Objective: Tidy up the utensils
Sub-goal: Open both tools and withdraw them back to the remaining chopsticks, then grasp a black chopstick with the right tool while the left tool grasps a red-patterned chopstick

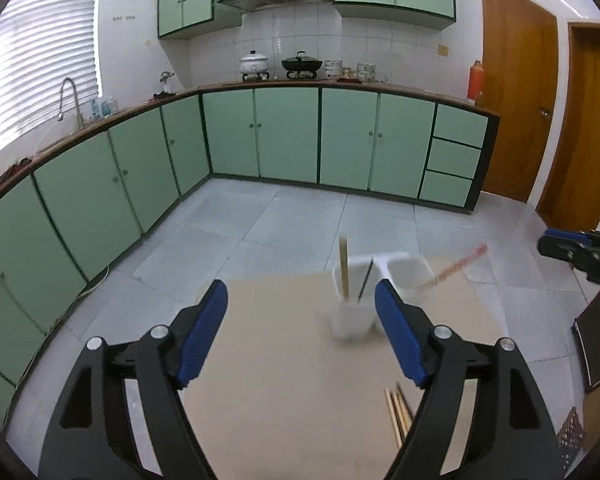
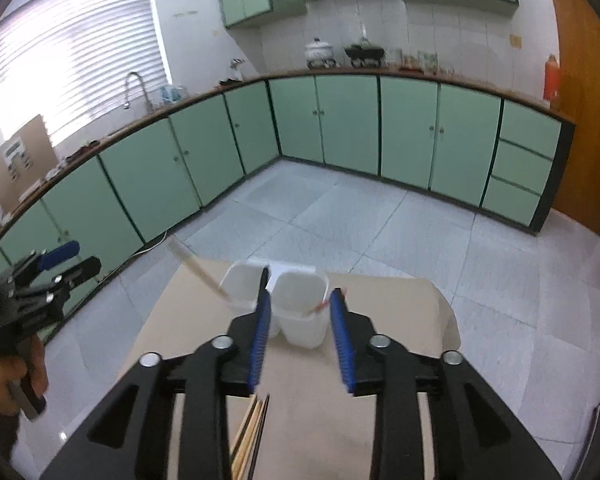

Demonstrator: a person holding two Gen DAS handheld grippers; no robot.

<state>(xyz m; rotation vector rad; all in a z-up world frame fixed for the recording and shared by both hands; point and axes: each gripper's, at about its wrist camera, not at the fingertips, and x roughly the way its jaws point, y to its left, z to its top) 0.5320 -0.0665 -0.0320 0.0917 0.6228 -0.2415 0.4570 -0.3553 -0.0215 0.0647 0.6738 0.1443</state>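
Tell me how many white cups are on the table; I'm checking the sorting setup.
2, side by side at the table's far end: the left cup holds a wooden and a black stick, the right cup a red one. None seems hidden.

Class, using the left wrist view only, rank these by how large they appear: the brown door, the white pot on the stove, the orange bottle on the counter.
1. brown door, by far the largest.
2. and 3. white pot and orange bottle: the pot is wider, the bottle taller, so they look too alike to rank.
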